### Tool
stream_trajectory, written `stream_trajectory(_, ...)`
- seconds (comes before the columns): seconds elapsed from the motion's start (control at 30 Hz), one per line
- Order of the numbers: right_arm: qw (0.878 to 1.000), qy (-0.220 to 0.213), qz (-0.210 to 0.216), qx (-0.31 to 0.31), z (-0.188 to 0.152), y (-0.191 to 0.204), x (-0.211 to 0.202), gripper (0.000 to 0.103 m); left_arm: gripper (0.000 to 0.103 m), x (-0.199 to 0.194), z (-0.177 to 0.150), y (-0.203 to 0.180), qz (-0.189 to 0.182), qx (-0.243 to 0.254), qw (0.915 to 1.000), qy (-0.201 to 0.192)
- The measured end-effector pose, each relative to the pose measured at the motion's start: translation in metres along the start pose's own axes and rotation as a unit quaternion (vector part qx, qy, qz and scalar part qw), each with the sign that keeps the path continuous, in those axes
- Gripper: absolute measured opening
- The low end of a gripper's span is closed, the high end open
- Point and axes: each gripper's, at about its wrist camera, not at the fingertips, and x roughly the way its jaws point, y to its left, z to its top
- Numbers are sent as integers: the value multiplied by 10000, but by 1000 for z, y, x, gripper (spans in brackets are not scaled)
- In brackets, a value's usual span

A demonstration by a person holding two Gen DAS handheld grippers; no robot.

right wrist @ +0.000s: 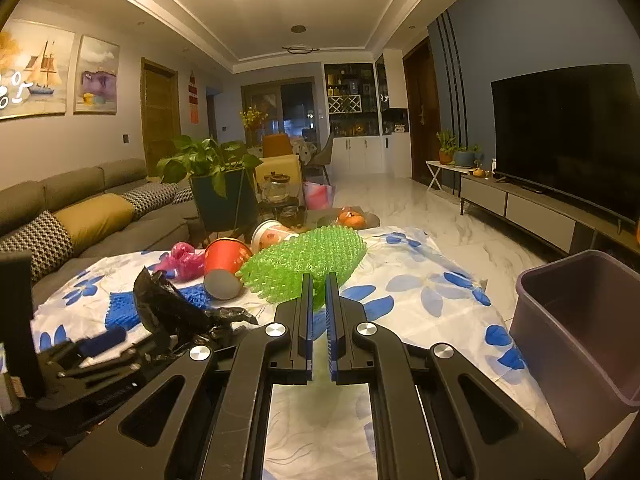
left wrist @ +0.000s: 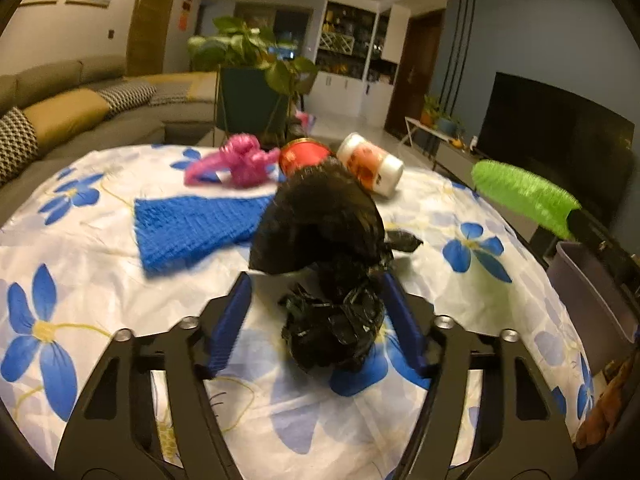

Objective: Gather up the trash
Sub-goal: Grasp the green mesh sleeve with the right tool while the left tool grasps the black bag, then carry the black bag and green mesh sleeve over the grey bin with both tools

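Note:
A crumpled black plastic bag (left wrist: 320, 248) lies on the flowered tablecloth (left wrist: 80, 272). My left gripper (left wrist: 316, 280) straddles it, open: the right finger touches the bag and the left finger stands a little clear. My right gripper (right wrist: 319, 280) is shut on a green foam net (right wrist: 304, 260), held above the table; the left wrist view shows the net (left wrist: 524, 196) at the right. Behind the bag lie a blue foam net (left wrist: 196, 228), a pink plastic bag (left wrist: 236, 162), a tipped red cup (left wrist: 304, 156) and a tipped white and orange cup (left wrist: 370, 168).
A grey-purple bin (right wrist: 580, 320) stands on the floor off the table's right edge. A sofa (right wrist: 80, 208) runs along the left. A potted plant (right wrist: 216, 184) and a plate of oranges (right wrist: 352, 218) sit beyond the table. A TV (right wrist: 560, 136) fills the right wall.

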Motion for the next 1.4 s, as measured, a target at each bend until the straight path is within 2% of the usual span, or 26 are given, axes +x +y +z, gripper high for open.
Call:
stream_trajectory(0.07,10000,-18,-4,5,1,-1,-2,7,49,4,-1,0,-82,-21,9999,144)
stream_trajectory(0.13,10000,-32,-14,-14,1,-3,-3,7,35,9,-2,-1,-153,-25,9995,278)
stream_trajectory(0.2,10000,-42,-18,-11,0,-4,-5,7,25,11,-5,-1,-227,-21,9991,369)
stream_trajectory(0.33,10000,-58,-40,-23,1,-4,-8,7,6,11,-5,-1,-311,-18,9987,396)
stream_trajectory(0.5,9999,-103,-54,-45,2,-4,-14,7,2,4,-5,-5,-299,42,9992,265)
stream_trajectory(0.87,9997,-222,-94,-63,3,-7,-26,7,1,-26,4,-6,-307,-80,9993,-175)
stream_trajectory(1.2,9991,-365,-223,-27,6,-21,-42,7,1,-60,26,-26,-499,39,9965,-667)
stream_trajectory(1.4,9981,-495,-360,49,9,-36,-57,7,1,-71,39,-48,-676,157,9941,-830)
